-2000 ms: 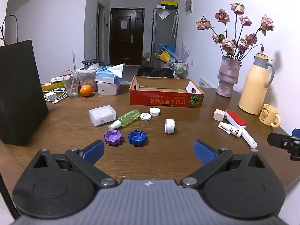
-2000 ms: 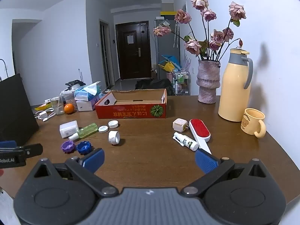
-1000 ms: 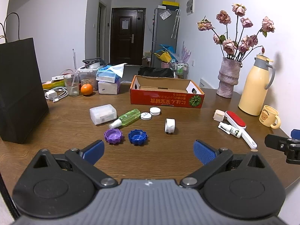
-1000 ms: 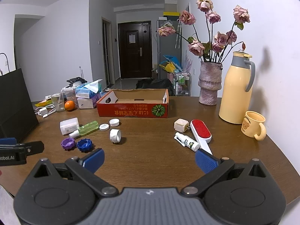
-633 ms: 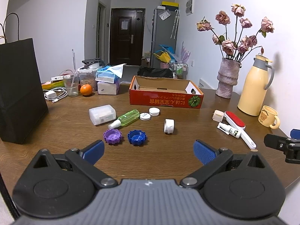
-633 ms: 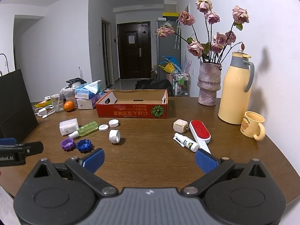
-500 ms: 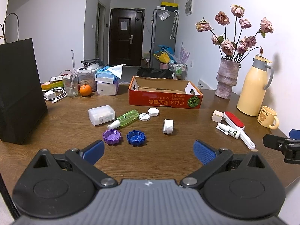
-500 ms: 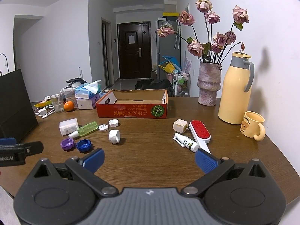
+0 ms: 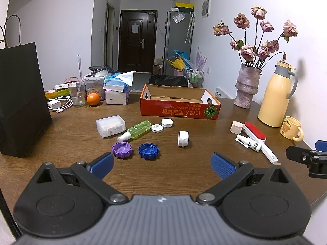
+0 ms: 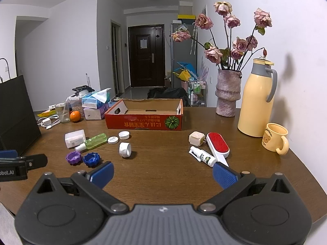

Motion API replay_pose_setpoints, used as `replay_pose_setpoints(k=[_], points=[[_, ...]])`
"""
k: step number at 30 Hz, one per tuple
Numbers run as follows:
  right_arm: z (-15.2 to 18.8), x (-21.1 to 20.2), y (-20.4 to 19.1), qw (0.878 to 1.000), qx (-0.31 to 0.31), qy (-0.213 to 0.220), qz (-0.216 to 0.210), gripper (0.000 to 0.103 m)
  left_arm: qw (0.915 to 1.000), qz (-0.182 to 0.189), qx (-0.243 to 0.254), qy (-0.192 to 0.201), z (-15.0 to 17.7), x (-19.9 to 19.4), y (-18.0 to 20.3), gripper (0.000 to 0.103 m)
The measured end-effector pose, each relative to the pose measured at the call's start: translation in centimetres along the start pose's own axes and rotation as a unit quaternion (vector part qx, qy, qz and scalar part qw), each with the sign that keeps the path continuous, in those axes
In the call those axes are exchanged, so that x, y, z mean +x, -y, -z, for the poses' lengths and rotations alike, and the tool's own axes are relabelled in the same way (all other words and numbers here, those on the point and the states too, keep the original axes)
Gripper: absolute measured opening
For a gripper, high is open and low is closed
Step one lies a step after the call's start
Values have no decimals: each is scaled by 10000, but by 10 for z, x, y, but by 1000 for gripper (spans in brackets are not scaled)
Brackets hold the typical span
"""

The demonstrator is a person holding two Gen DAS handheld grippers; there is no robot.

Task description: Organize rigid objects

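While both grippers hang back at the near edge of the table (image 9: 196, 169), the left gripper (image 9: 161, 162) and right gripper (image 10: 162, 173) hold their jaws spread wide, grasping nothing. Every loose item lies in front of the red cardboard box (image 9: 179, 110): the purple cap (image 9: 122, 150), blue cap (image 9: 148, 151), white ring (image 9: 183, 138) and green bottle (image 9: 136, 131) toward its left, the lint brush (image 10: 218, 148) and small spray tube (image 10: 202, 158) toward its right. A clean start likely means taking one piece squarely across its width, then lowering it into the box.
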State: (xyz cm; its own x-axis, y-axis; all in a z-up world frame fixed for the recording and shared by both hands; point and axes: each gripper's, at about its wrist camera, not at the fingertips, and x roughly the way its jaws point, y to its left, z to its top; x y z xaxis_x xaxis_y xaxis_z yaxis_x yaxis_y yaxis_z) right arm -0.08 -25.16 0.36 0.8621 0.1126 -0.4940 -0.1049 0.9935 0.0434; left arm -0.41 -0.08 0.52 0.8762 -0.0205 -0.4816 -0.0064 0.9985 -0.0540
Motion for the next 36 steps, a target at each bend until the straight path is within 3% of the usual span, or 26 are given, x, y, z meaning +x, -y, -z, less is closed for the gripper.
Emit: replay_pose_setpoints(k=[36], points=[[-2,-3,-4,9999,-16,91,45,103,9999,62,-48,78,-3,-3,-4,103]])
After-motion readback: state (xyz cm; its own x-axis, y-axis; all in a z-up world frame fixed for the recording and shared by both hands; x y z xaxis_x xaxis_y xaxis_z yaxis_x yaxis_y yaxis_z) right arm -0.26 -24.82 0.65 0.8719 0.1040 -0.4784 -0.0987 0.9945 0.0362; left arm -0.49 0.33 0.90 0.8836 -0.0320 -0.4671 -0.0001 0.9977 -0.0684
